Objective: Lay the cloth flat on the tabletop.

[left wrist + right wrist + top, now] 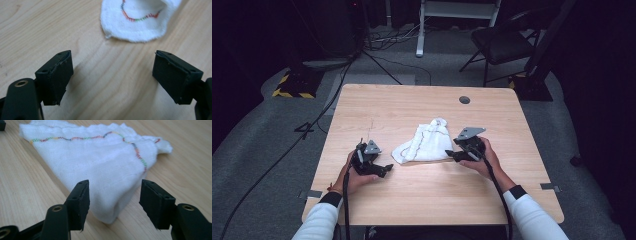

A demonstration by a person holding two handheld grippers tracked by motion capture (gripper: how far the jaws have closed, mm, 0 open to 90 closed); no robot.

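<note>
On the left we see the left gripper (384,168) resting low on the light wooden tabletop (422,195), held in the person's left hand (351,176), its black jaws standing wide apart with nothing but bare wood between them. In its own view the left gripper (112,75) faces the near rounded corner of the cloth, which lies just ahead of the jaws and apart from them. In the middle lies the crumpled white cloth with a multicoloured stitched hem (426,142), bunched into a rough triangle on the tabletop between the two grippers. On the right, the right gripper (452,155), held in the right hand (484,162), sits at the cloth's right edge. The right gripper view shows what the high view cannot: the right gripper (113,203) has its jaws partly open, with the cloth's near folded corner (110,195) between them, and the pads are not pressing on the fabric.
</note>
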